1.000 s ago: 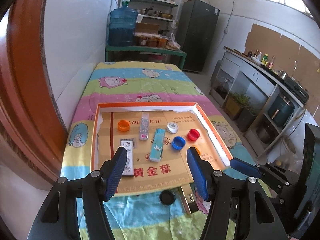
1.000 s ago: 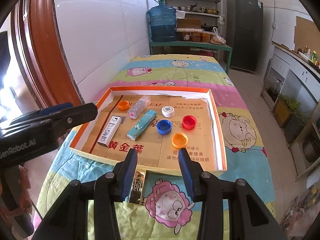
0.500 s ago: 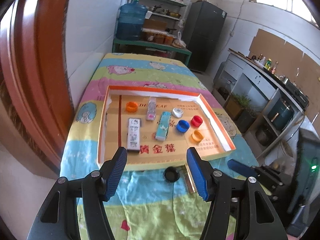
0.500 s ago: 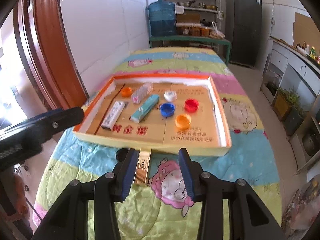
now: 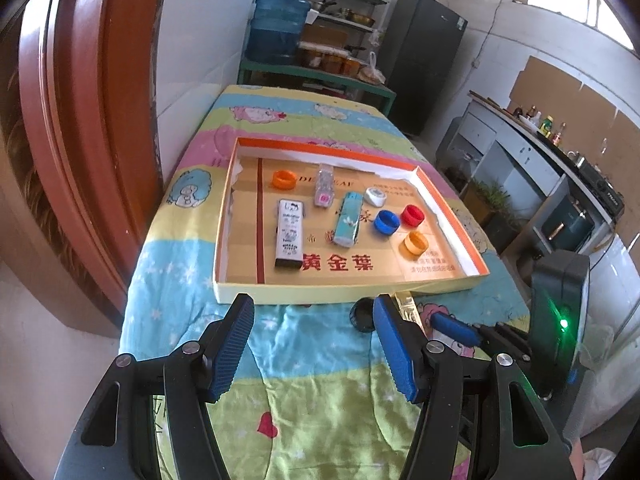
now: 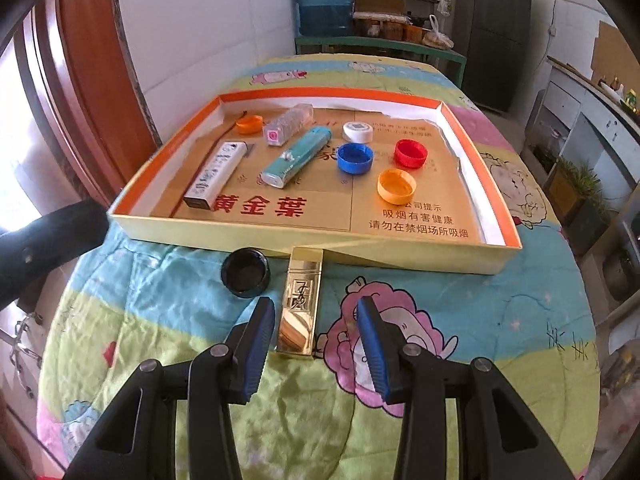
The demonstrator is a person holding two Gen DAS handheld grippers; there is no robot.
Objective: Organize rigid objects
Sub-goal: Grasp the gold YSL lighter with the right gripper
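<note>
- We find the box (image 6: pixel 304 236) on the quilt (image 6: pixel 440 300), with caps and lighters inside.
- Before its near wall: cap (image 6: pixel 245 272) left, lighter (image 6: pixel 300 304) right, touching the wall.

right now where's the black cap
The black cap lies on the blanket outside the tray, near its front wall, just left of the gold lighter in the right wrist view.
</note>
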